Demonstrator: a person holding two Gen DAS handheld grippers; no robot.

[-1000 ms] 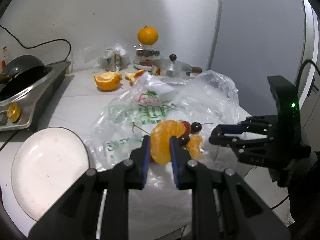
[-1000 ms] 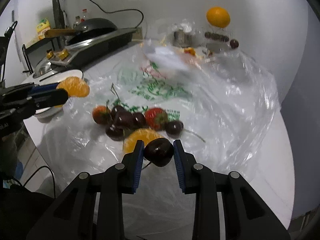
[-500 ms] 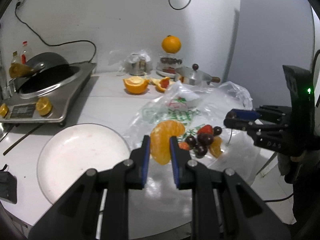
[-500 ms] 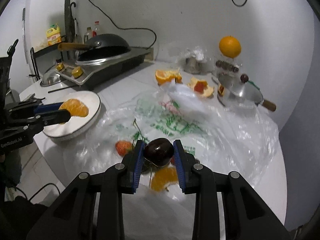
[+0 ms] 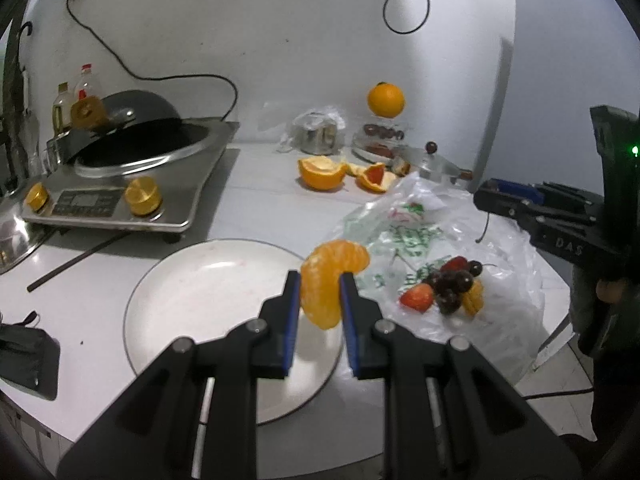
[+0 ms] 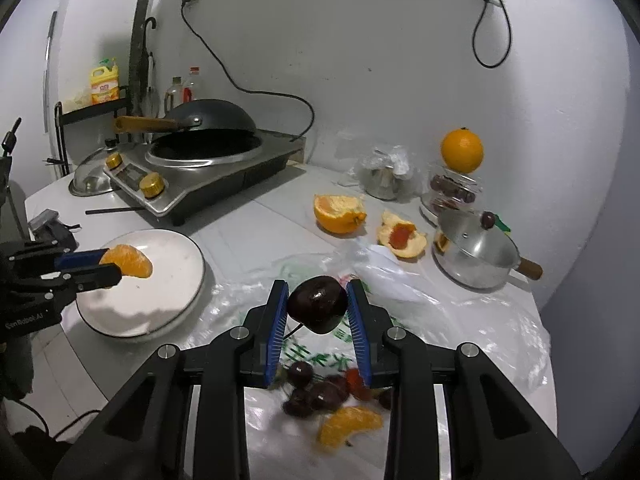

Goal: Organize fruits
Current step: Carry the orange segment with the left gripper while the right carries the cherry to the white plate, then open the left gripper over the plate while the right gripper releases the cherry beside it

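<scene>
We have carried the orange segment (image 5: 333, 276), clamped in our left gripper (image 5: 320, 300), over the plate (image 5: 192, 280); our right gripper (image 6: 318, 304), clamping a cherry (image 6: 317, 303), has lifted off the bag (image 6: 460, 320).

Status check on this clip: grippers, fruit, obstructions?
Left gripper shut on orange segment, above white plate. Right gripper shut on cherry, over plastic bag. Nothing blocking plate.
</scene>
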